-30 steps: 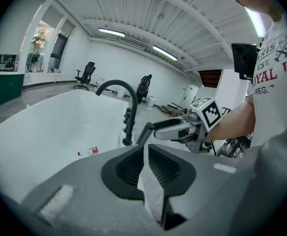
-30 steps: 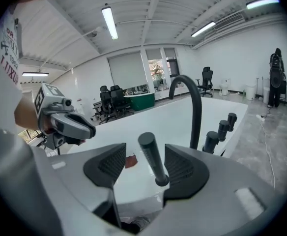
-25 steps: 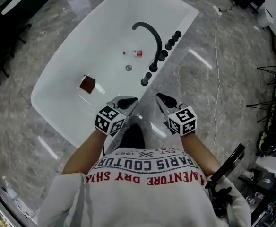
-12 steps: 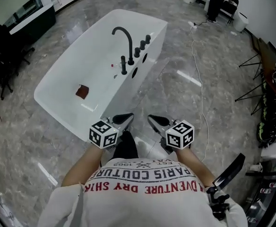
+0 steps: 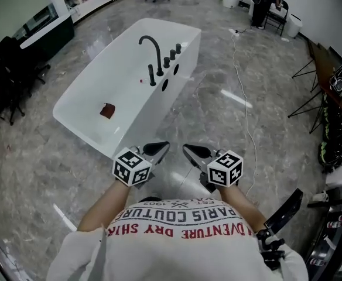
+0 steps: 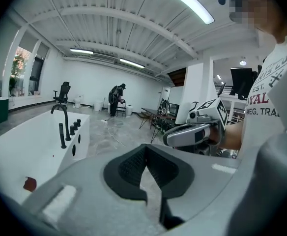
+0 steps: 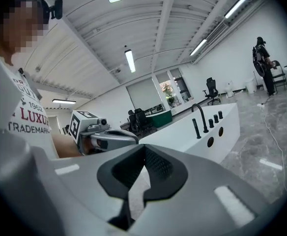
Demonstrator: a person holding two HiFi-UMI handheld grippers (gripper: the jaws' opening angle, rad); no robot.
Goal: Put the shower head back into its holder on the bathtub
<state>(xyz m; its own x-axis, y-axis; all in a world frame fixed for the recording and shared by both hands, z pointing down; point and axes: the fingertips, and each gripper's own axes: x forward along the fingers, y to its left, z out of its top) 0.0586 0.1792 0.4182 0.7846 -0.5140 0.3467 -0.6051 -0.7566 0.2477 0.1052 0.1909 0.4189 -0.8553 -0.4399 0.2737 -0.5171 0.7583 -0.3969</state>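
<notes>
The white bathtub (image 5: 83, 98) stands on the marble floor well ahead of me. On its near rim are a black arched spout (image 5: 151, 44), three black knobs (image 5: 172, 55) and a slim black upright shower head (image 5: 152, 75), standing beside the spout. My left gripper (image 5: 164, 146) and right gripper (image 5: 187, 149) are held side by side close to my chest, over the floor and clear of the tub. Both are shut with nothing between their pads. The left gripper view shows the tub (image 6: 15, 151) and shower head (image 6: 62, 135) far off. So does the right gripper view, with its tub (image 7: 183, 136).
A small red object (image 5: 107, 110) lies in the tub. A white cable (image 5: 241, 75) runs across the floor to the right. Stands and gear (image 5: 335, 98) line the right side, and black chairs (image 5: 13, 69) the left. A person (image 6: 116, 100) stands far off.
Both grippers have drawn back from the tub's rim by the fittings to over open floor near my chest. The tub now lies much farther away.
</notes>
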